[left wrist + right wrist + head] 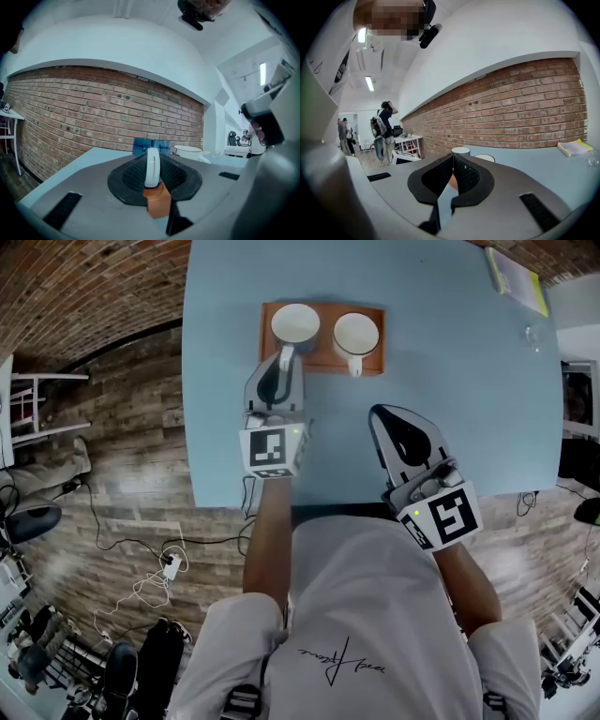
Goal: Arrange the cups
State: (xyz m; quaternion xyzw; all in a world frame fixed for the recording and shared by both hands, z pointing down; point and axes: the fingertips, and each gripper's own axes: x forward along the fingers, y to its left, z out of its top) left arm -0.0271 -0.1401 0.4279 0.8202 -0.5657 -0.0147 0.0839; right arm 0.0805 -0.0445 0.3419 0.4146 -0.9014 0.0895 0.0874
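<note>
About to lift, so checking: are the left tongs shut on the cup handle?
Shut on it: the left gripper view shows the left tongs pinching the white handle.

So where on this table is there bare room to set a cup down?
Bare table lies right of the tray, up to the yellow book, and in a narrower strip between tray and the table's left edge. Crowded: the tray, filled by the left cup, gripped by the left gripper, and the right cup.

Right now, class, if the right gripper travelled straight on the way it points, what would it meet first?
Most likely the near edge of the wooden tray, beside the right cup; depth is unclear.
</note>
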